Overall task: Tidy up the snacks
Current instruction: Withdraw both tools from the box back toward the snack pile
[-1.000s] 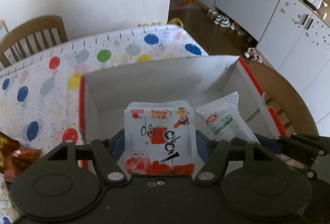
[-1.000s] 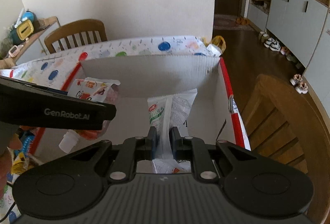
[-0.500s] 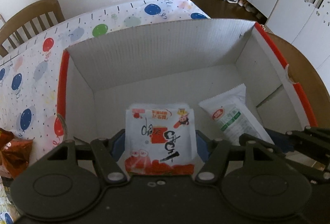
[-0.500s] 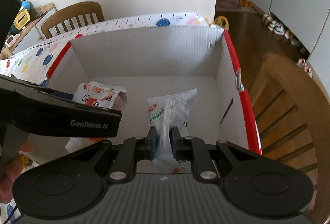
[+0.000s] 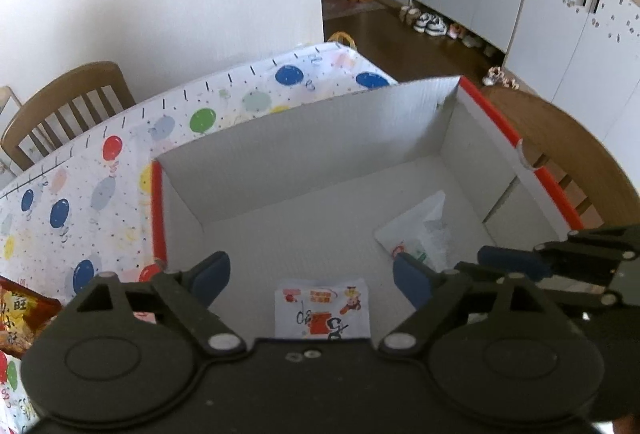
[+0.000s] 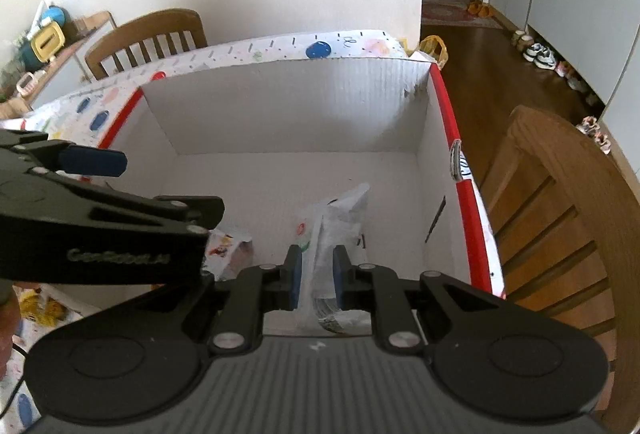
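A table (image 5: 100, 194) draped in a glossy white cloth printed with coloured balloons was seen beyond and to the left of both pairs of jaws, with slatted wooden chairs at its far and right sides. On it stood a large open box (image 5: 304, 138) of white corrugated cardboard, rectangular, red along its rims, its ribbed inner walls and flat floor spread out ahead of both grippers.

Inside the box, a flat, square, white and red snack packet (image 5: 322, 310) was seen lying loose on the floor, below and between the left jaws and touched by neither pad. A crinkled, translucent white snack pouch (image 6: 320, 266) with green and red print was clamped between the right jaws, its sealed end reaching forward over the box floor.

The left gripper (image 5: 310, 274) was tilted steeply down into the box, its blue pads spread wide, having just been opened, with nothing pressed between them. The right gripper (image 6: 316, 274) was angled down likewise, its blue pads drawn close together against the pouch. A glossy orange bag (image 5: 20, 314) was seen on the cloth, far left of the left jaws.
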A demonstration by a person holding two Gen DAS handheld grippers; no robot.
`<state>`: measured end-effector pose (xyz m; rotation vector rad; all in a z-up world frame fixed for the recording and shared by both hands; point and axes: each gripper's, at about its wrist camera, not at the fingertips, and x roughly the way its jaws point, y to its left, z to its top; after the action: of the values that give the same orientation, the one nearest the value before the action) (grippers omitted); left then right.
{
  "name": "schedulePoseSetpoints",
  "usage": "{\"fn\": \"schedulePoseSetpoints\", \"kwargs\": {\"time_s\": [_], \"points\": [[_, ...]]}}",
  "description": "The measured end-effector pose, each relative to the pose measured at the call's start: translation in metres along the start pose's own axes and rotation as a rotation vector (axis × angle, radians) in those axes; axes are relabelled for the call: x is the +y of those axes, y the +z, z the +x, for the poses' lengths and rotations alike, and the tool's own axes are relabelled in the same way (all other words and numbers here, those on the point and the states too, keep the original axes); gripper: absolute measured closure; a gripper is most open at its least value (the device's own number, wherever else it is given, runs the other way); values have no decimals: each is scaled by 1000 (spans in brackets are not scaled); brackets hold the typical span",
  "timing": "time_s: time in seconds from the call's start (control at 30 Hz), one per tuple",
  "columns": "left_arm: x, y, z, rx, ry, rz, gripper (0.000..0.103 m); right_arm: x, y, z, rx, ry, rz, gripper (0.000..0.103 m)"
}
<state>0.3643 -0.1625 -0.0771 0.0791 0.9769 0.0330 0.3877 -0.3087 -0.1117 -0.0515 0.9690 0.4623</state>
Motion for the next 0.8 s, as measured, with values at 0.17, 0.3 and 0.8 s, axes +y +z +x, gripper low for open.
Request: {"fn": "schedulePoseSetpoints", "kwargs": {"time_s": [0.17, 0.3, 0.8], "points": [[14, -4, -24, -54, -24, -37, 12, 4, 0, -16, -35, 14, -6, 87], [28, -10, -46, -104, -44, -67, 9, 12, -1, -33, -82, 2, -10, 87], [106, -57, -119, -227, -58, -135, 5, 72, -8, -100, -260, 26, -13, 68]]}}
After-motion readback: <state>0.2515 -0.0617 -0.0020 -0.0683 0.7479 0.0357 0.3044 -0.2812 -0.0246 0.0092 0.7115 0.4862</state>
